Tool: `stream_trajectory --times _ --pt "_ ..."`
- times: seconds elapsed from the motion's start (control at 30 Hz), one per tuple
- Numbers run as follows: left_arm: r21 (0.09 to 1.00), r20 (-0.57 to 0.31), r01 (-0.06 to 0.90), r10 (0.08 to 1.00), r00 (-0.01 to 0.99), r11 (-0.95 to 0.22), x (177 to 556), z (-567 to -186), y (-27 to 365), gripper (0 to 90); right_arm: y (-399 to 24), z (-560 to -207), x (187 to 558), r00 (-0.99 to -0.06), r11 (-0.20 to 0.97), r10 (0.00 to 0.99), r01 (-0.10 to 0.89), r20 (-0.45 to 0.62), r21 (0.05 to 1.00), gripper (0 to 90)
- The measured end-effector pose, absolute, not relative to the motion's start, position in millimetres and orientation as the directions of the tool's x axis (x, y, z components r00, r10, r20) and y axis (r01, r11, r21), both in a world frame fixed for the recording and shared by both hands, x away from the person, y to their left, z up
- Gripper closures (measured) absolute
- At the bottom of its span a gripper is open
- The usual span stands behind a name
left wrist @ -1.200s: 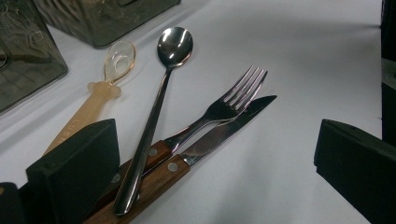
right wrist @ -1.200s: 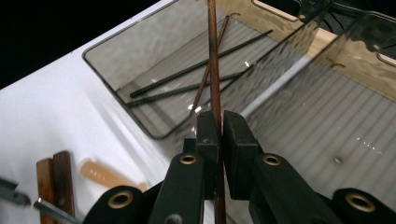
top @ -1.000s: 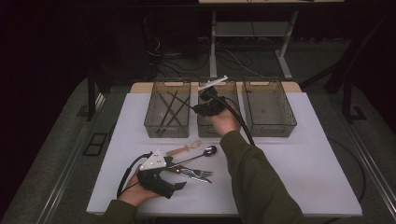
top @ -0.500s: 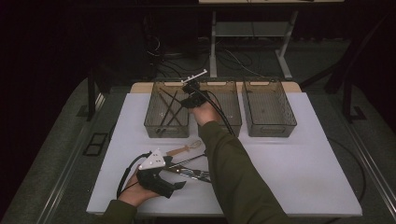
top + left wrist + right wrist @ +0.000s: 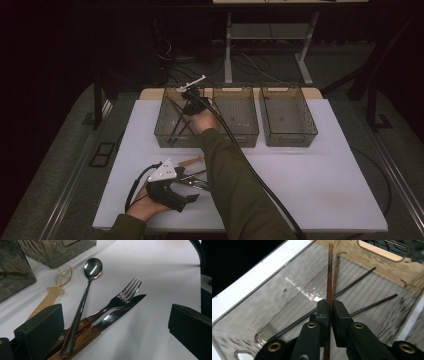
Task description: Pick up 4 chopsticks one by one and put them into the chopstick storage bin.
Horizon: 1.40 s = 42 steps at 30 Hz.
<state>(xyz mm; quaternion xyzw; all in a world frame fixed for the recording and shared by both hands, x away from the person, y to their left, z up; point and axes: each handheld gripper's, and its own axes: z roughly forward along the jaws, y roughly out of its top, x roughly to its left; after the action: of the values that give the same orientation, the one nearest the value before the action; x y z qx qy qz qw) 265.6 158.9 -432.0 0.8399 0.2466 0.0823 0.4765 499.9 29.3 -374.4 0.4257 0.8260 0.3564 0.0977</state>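
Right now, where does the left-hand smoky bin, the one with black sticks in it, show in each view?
High view: left bin, leftmost of three at the table's back.
Left gripper view: at the left edge, beyond the cutlery.
Right gripper view: under the jaws, its wall crossing the frame.
Shared landmark: the white table top.

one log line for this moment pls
right gripper: shut on brown chopsticks, jaws just easing | over left bin | left gripper: open by cutlery
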Motion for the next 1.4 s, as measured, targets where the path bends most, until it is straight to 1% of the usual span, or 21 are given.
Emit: stream_trajectory --times 0.03,0.13,0.37,0.47,0.63,0.73,0.83,0.93,1.1,1.13,1.23,1.3,1.4 --pt "0.843 -0.099 0.337 0.494 0.864 -0.419 265.4 -432.1 158.6 0.0 29.3 -374.1 499.4 -0.623 0.384 0.769 0.630 0.143 0.675 75.1" --pt "0.842 -0.097 0.335 0.493 0.865 -0.422 265.6 -431.9 158.5 0.0 26.4 -369.2 497.2 -0.626 0.382 0.767 0.624 0.144 0.681 64.2" --pt "0.843 -0.099 0.338 0.496 0.863 -0.418 265.9 -432.4 157.3 0.0 18.1 -359.1 493.3 -0.643 0.372 0.747 0.613 0.167 0.697 49.9" --pt "0.843 -0.094 0.333 0.493 0.865 -0.423 265.5 -431.9 158.6 0.0 14.3 -356.6 491.4 -0.647 0.369 0.745 0.604 0.165 0.706 46.4" --pt "0.840 -0.083 0.324 0.486 0.870 -0.436 266.0 -431.6 159.2 0.0 5.8 -354.7 484.5 -0.665 0.358 0.722 0.596 0.192 0.719 39.1" --pt "0.838 -0.085 0.326 0.486 0.870 -0.437 265.5 -430.9 159.5 0.0 -0.3 -353.8 476.7 -0.690 0.366 0.697 0.575 0.194 0.732 36.9" --pt "0.839 -0.086 0.328 0.489 0.868 -0.434 265.9 -431.4 159.6 0.0 -8.5 -352.1 467.7 -0.719 0.385 0.670 0.549 0.184 0.742 31.3" --pt "0.838 -0.087 0.332 0.493 0.865 -0.433 265.7 -431.5 159.4 0.0 -19.2 -349.8 458.2 -0.743 0.395 0.645 0.523 0.178 0.755 28.4" --pt "0.840 -0.095 0.338 0.497 0.862 -0.425 265.1 -432.2 158.5 0.0 -40.4 -348.6 442.6 -0.737 0.372 0.656 0.503 0.162 0.780 21.8" --pt "0.839 -0.096 0.339 0.498 0.862 -0.426 265.0 -432.2 158.4 0.0 -44.7 -348.9 440.2 -0.732 0.364 0.661 0.504 0.164 0.783 19.9" --pt "0.839 -0.095 0.339 0.498 0.862 -0.426 264.7 -432.7 158.1 0.0 -57.2 -349.8 434.4 -0.735 0.351 0.652 0.510 0.186 0.785 18.3" --pt "0.838 -0.096 0.340 0.499 0.862 -0.426 264.7 -433.0 157.7 0.0 -65.4 -350.7 430.5 -0.737 0.335 0.643 0.514 0.207 0.789 13.8" --pt "0.836 -0.095 0.341 0.500 0.861 -0.429 264.8 -433.1 157.8 0.0 -76.6 -351.7 423.4 -0.743 0.337 0.641 0.495 0.190 0.801 11.8"
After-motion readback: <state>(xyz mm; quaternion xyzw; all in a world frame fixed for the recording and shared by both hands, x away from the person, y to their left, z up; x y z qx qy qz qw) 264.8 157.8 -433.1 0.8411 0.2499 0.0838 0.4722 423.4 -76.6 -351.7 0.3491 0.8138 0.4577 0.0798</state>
